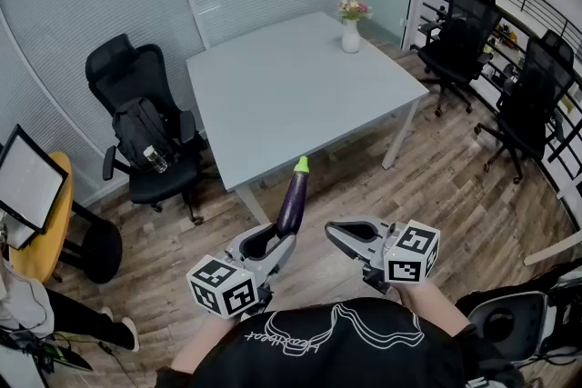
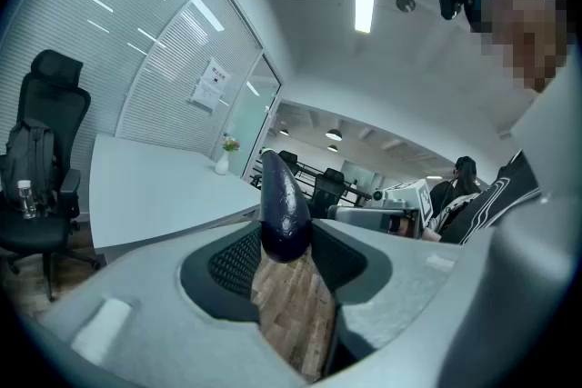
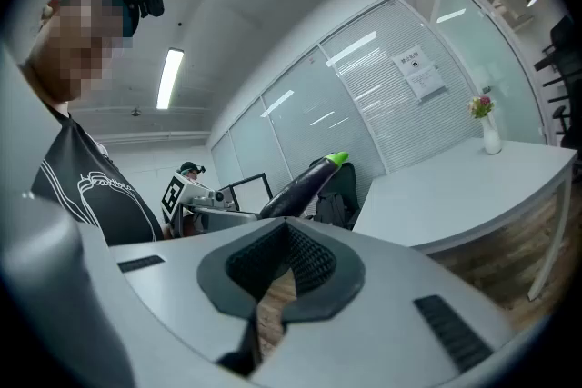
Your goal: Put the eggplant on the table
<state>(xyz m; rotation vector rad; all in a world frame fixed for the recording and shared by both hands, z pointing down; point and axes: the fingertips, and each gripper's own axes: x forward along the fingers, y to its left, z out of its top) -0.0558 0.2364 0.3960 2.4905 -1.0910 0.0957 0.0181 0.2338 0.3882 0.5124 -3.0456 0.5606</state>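
Note:
A long dark purple eggplant [image 1: 293,200] with a green stem points up and away toward the near edge of the pale grey table [image 1: 300,86]. My left gripper [image 1: 278,244] is shut on its thick lower end, over the wooden floor just short of the table. In the left gripper view the eggplant [image 2: 284,204] sits squeezed between the ribbed pads, rising past the left gripper [image 2: 286,241]. My right gripper [image 1: 331,231] hovers beside it on the right, shut and holding nothing. The right gripper view has the right gripper [image 3: 289,228] in front and the eggplant [image 3: 305,186] off to the left.
A white vase of flowers [image 1: 351,27] stands at the table's far corner. A black office chair with a backpack [image 1: 145,136] is left of the table, and more black chairs [image 1: 459,41] line the right. A round yellow table [image 1: 41,232] with a screen sits at far left.

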